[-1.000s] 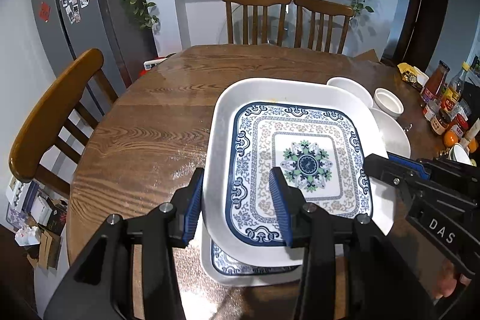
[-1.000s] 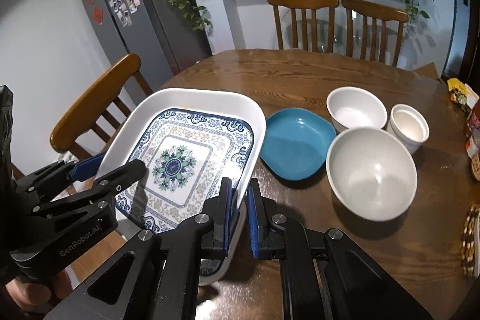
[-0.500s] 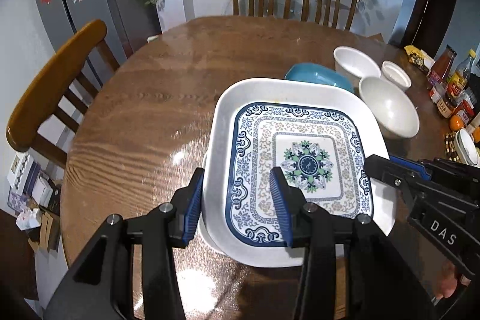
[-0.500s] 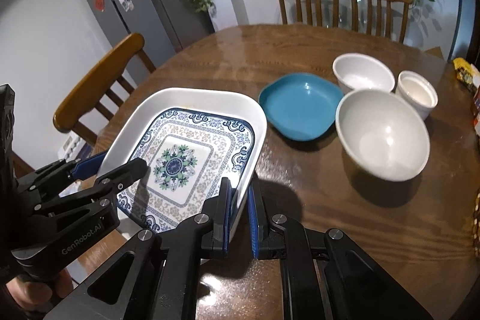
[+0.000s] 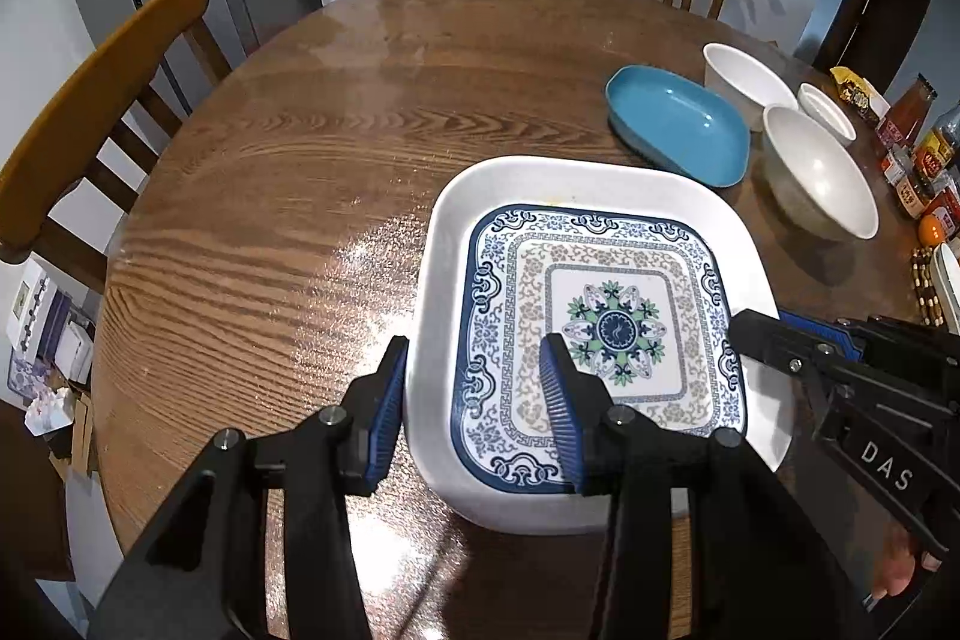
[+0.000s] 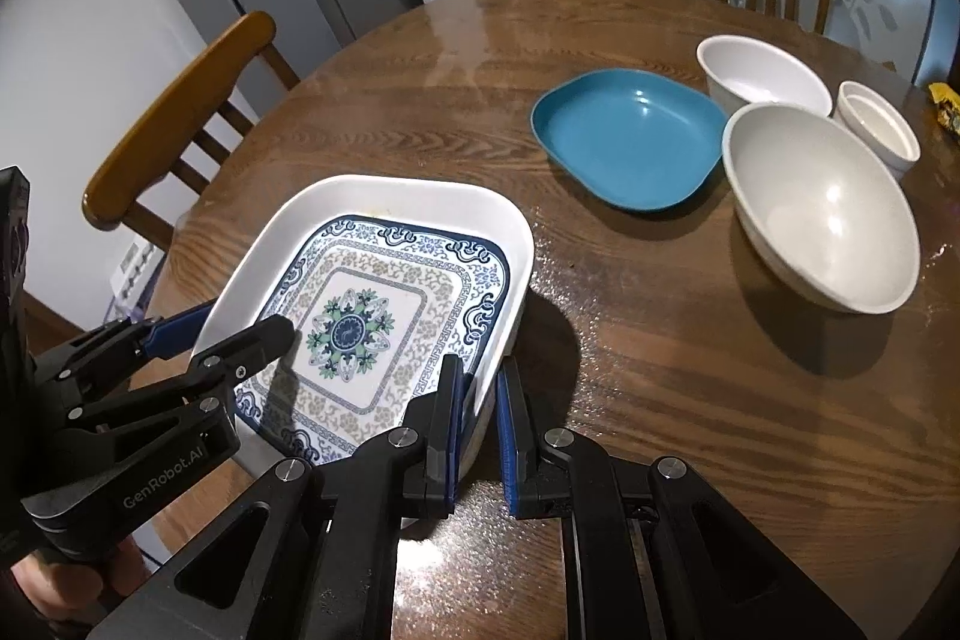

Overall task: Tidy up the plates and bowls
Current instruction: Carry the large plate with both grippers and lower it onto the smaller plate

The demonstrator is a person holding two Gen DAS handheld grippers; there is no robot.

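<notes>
Both tools are on the patterned square plate (image 5: 600,316) here, one at each side. The left tool (image 5: 477,400) straddles the plate's left rim, one blue pad outside the wall and the other over the painted floor, clamped on that edge. The right tool (image 6: 480,418) is pinched tight on the opposite rim, its pads nearly meeting with the white wall between them. The plate sits low at the near edge of the wooden surface (image 5: 288,172); whether it rests on the wood or hangs just above, I cannot tell. Farther out, a teal dish (image 6: 627,136) lies flat, and just beside it a large white bowl (image 6: 822,208), with a second white bowl (image 6: 762,73) and a small white cup (image 6: 879,130) behind. Wooden chairs (image 5: 90,112) ring the surface.
</notes>
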